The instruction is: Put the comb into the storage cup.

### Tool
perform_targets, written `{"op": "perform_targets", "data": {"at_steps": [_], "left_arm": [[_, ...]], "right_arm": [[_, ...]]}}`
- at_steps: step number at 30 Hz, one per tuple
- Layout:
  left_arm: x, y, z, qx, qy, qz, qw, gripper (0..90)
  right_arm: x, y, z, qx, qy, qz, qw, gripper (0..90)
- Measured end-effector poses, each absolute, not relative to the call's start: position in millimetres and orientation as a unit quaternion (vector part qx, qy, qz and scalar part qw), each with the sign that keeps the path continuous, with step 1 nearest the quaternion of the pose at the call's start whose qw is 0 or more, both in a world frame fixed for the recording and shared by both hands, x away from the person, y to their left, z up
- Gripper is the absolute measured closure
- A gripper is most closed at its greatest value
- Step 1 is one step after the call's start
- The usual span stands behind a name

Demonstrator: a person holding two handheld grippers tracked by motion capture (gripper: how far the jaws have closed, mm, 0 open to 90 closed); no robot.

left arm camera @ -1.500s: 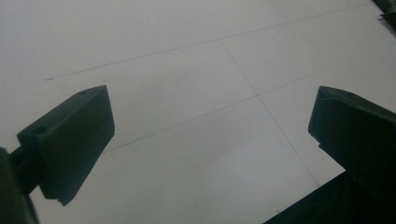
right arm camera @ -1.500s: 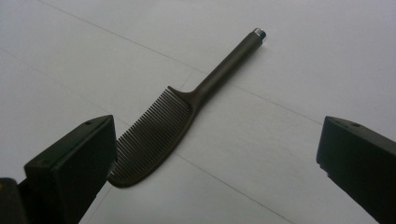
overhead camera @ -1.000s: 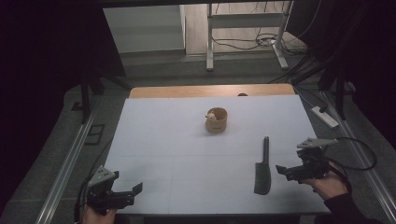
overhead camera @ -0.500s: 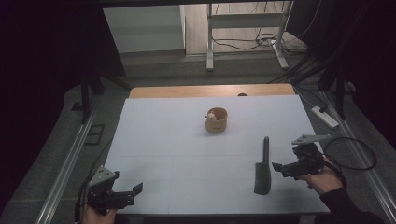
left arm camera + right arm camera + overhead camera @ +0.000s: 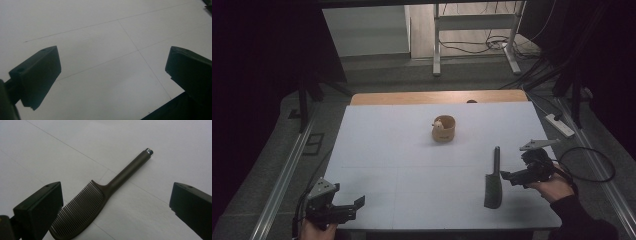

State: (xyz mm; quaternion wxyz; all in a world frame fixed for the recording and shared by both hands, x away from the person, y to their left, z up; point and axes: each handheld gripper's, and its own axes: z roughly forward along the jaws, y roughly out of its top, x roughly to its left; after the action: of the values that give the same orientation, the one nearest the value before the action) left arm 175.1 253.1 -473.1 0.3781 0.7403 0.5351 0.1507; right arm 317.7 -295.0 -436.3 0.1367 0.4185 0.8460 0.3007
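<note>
A dark brown comb point(image 5: 494, 180) lies flat on the white table point(image 5: 412, 165) at the right, handle pointing away from me. Close up, the comb point(image 5: 97, 200) has fine teeth and a metal-tipped handle. My right gripper point(image 5: 508, 176) hovers just right of the comb, open, its jaws wide apart with nothing between them. A small tan cup point(image 5: 443, 128) with a pale figure in it stands at the table's middle, farther back. My left gripper point(image 5: 357, 205) rests open at the near left corner, over bare table point(image 5: 105, 50).
A wooden strip point(image 5: 437, 97) runs along the table's far edge. A white power strip point(image 5: 560, 125) and cables lie on the floor at the right. Metal rails flank the table on both sides. A metal frame stand point(image 5: 472, 30) is beyond the table.
My right gripper has moved left toward the comb. The left gripper has stayed put.
</note>
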Motion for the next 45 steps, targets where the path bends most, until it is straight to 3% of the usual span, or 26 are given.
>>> {"op": "perform_targets", "data": {"at_steps": [45], "left_arm": [[176, 254, -473, 0.740, 0.535, 0.146, 0.379, 0.9]], "right_arm": [[359, -254, -446, 0.406, 0.871, 0.251, 0.114, 0.0]]}}
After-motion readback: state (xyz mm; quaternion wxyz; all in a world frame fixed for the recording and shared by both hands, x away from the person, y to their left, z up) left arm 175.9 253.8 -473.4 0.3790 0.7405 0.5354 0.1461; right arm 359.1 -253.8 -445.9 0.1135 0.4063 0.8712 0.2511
